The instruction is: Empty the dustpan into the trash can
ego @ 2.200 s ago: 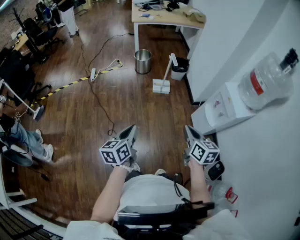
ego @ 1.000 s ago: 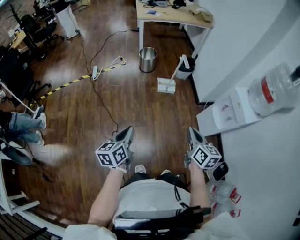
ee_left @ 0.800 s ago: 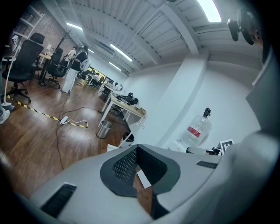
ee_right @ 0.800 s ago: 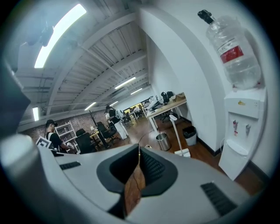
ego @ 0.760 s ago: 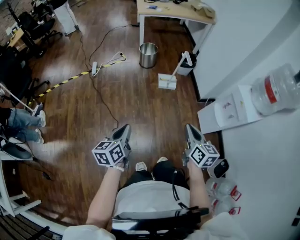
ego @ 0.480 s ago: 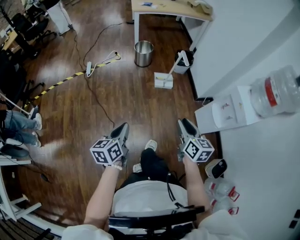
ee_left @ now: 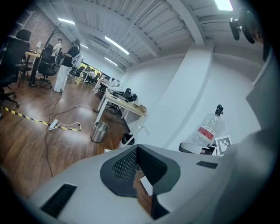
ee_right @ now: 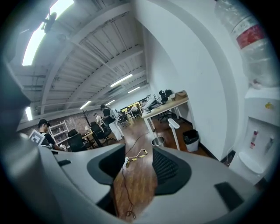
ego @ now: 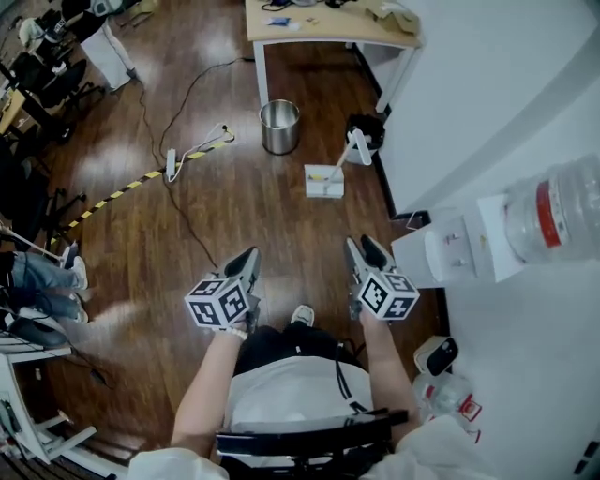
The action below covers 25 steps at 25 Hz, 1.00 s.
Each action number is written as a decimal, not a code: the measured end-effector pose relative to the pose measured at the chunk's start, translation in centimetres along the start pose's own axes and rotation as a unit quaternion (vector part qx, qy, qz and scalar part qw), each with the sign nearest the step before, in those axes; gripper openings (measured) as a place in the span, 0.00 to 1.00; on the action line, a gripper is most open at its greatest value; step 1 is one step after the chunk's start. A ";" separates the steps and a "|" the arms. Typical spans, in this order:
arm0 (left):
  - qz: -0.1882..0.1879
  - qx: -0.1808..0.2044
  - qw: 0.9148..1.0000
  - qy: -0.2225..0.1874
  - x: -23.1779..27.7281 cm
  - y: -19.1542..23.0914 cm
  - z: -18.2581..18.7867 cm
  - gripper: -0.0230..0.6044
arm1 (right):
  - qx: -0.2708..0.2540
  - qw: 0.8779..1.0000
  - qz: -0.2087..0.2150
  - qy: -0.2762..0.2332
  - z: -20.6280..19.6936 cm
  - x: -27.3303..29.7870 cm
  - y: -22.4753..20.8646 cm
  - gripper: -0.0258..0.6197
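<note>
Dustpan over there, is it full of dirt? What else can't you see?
Dustpan: head view, too small to show any dirt; right gripper view, the right gripper itself hides the pan.
Black trash can: head view, inside too dark.
Metal bin: head view, contents too small.
Desk: head view, cut off by top edge.

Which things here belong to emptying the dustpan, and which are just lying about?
Job: dustpan; black bin beside it, likely the trash can, though the steel bin might be.
Lying about: power strip; striped tape; desk; water dispenser.
</note>
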State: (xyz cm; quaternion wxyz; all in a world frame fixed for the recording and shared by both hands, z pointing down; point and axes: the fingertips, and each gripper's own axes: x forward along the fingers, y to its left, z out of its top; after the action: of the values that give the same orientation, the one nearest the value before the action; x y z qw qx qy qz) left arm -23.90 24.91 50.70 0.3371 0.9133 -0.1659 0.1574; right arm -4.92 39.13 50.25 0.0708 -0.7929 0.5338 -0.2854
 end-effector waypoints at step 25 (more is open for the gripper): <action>-0.097 0.046 0.992 0.058 15.3 8.9 17.3 0.02 | 0.022 0.992 -0.117 -0.051 10.5 16.2 -0.7 0.42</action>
State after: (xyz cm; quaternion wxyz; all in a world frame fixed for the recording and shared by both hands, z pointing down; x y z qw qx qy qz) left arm -10.80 3.94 49.26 0.3172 0.9290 -0.0491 0.1840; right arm 5.50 22.98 47.97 0.0819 -0.8615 0.4266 -0.2628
